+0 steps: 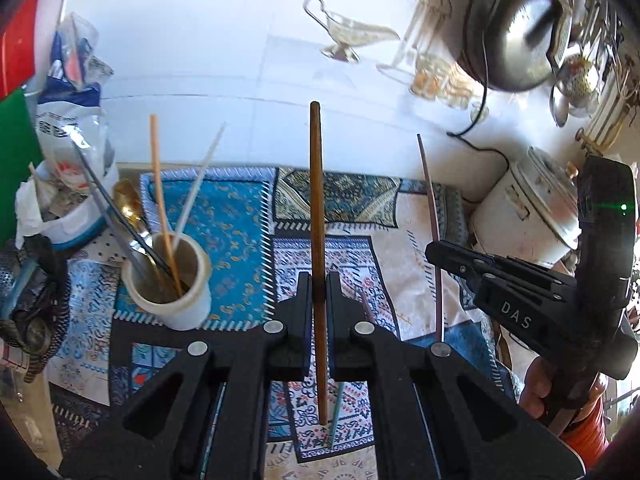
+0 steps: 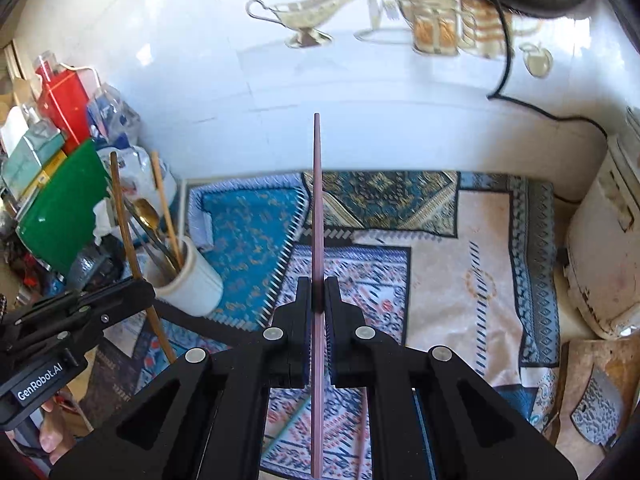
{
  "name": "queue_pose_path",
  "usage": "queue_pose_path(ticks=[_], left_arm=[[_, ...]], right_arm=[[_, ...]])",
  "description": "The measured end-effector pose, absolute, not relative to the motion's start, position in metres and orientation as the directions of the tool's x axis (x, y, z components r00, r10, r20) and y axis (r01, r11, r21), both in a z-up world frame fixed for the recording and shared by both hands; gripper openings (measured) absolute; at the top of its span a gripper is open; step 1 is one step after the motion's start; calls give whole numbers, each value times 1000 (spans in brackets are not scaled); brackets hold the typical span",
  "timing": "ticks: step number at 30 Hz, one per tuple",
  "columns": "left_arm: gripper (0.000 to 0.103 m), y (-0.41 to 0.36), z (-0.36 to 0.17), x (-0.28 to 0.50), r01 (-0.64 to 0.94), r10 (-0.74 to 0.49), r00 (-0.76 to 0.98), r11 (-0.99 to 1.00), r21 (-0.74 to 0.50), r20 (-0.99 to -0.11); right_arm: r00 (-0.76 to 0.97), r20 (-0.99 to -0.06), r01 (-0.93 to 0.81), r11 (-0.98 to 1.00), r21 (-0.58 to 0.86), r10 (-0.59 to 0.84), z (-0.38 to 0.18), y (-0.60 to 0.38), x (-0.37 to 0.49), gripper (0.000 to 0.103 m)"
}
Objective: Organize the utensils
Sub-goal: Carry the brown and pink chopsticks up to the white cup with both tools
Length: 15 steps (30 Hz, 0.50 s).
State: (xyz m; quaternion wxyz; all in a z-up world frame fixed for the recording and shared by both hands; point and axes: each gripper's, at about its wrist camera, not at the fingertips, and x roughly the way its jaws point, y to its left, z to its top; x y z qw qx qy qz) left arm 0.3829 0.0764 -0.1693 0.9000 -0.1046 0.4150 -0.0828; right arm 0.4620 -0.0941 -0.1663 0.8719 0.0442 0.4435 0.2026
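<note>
My left gripper [image 1: 319, 292] is shut on a brown wooden chopstick [image 1: 317, 208] and holds it upright above the patterned cloth. My right gripper [image 2: 318, 296] is shut on a thin purple chopstick [image 2: 317, 220], also upright. A white utensil cup [image 1: 176, 280] stands left of the left gripper and holds chopsticks, a gold spoon and metal utensils. The cup [image 2: 192, 276] also shows in the right wrist view, with the left gripper [image 2: 132, 292] and its brown chopstick [image 2: 128, 236] beside it. The right gripper [image 1: 434, 250] with the purple chopstick [image 1: 432, 216] shows at the right of the left wrist view.
A patterned cloth [image 2: 460, 240] covers the counter. A white rice cooker [image 2: 604, 248] stands at the right, a cleaver on a board [image 2: 596, 404] below it. Bags, boxes and a green board [image 2: 60, 204] crowd the left. A black cable [image 2: 520, 100] runs along the white wall.
</note>
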Motion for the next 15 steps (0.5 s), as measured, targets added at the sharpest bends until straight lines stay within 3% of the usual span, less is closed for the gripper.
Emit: queue_pose_path(ticks=[15], left_arm=[[4, 167, -136, 379, -50, -128, 737, 969, -242, -664]], right_arm=[[554, -661, -435, 853, 287, 505, -134, 1, 478, 6]])
